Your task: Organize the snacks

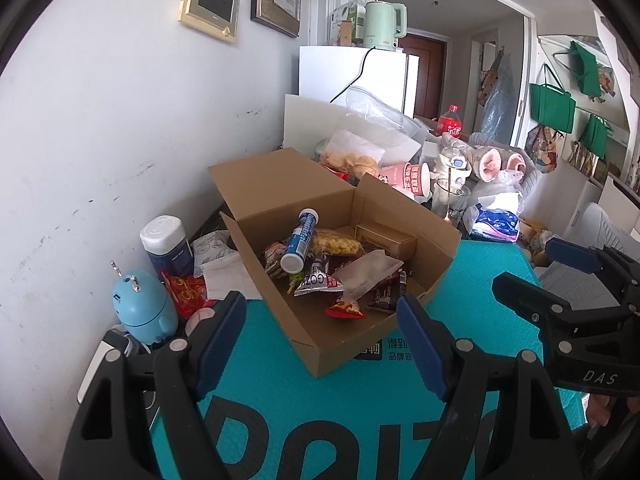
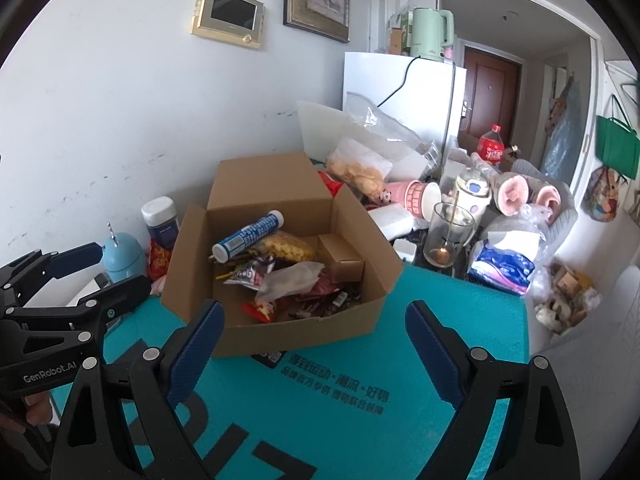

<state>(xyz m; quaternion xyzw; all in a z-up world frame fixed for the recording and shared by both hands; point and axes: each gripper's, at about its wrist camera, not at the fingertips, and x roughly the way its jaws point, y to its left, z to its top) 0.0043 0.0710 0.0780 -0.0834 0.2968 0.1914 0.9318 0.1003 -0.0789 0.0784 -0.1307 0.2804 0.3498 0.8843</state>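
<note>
On a teal printed mat (image 2: 400,360), an open cardboard box (image 2: 280,332) holds a loose heap of snacks, the job at hand being to put them in order. Lying across the top of the heap inside the box is a blue-and-white tube (image 2: 248,236), its long axis slanting from the box's near-left toward its far-right in the right wrist view, white cap at the far end; rigid and round, it would likely roll or slip, so a grip across its middle looks safest. Beneath it in the box sit soft, crinkly foil packets (image 1: 316,280), a yellow bag of puffs (image 1: 334,242), a translucent pouch (image 1: 366,270) and a small brown carton (image 1: 386,240); all appear light, and the packets best pinched by an edge. Short of the box's near wall, the left gripper (image 1: 320,340) and right gripper (image 2: 314,344) both hang with jaws spread wide and nothing between them. Left of the box stand a white-capped jar (image 1: 166,246) and a pale blue gadget (image 1: 142,306); beyond it, a glass cup (image 2: 450,236) amid clutter.
</note>
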